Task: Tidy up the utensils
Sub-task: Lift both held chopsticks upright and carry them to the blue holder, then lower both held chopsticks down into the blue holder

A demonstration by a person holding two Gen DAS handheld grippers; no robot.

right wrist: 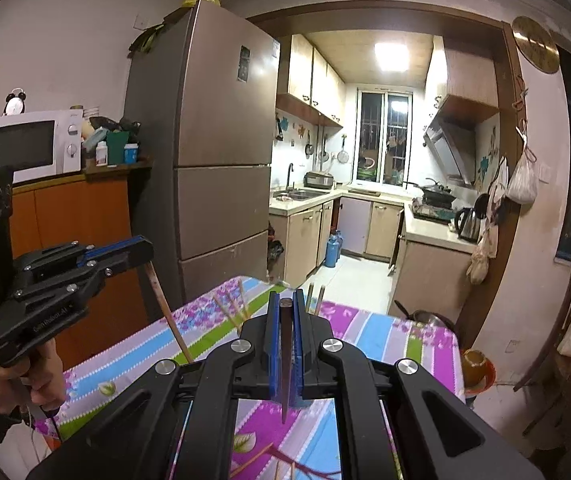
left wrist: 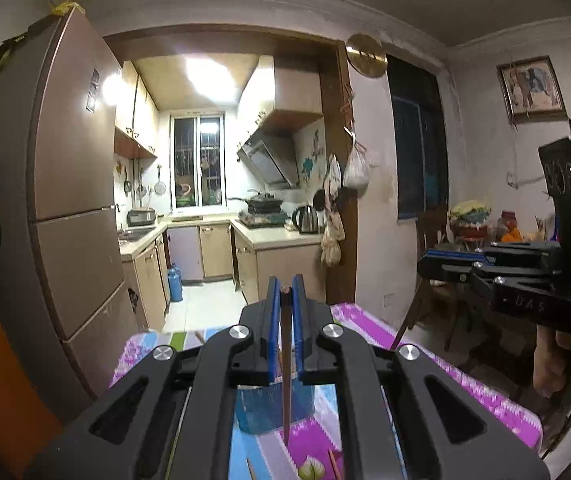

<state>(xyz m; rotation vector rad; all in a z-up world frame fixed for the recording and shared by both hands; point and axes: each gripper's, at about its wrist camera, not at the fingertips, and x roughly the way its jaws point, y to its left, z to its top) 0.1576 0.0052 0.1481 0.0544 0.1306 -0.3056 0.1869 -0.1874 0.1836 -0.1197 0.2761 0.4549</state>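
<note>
My left gripper [left wrist: 285,280] is shut on a brown chopstick [left wrist: 285,364] that hangs point-down between its blue pads, above a blue translucent cup [left wrist: 263,412] on the flowered tablecloth [left wrist: 465,384]. My right gripper [right wrist: 285,298] is shut on a dark chopstick [right wrist: 286,360], held upright over the same cloth [right wrist: 365,336]. Each gripper shows in the other view: the right gripper [left wrist: 423,268] at the right and the left gripper [right wrist: 148,250] at the left, its reddish chopstick [right wrist: 169,312] slanting down. Several loose chopsticks [right wrist: 231,306] lie at the table's far end.
A tall brown fridge [right wrist: 221,168] stands past the table's far left corner, beside an orange cabinet [right wrist: 85,224] with a microwave [right wrist: 25,144]. The kitchen doorway [right wrist: 365,248] lies straight ahead. An orange bowl [right wrist: 479,368] and a wooden chair [right wrist: 565,320] are off the table's right side.
</note>
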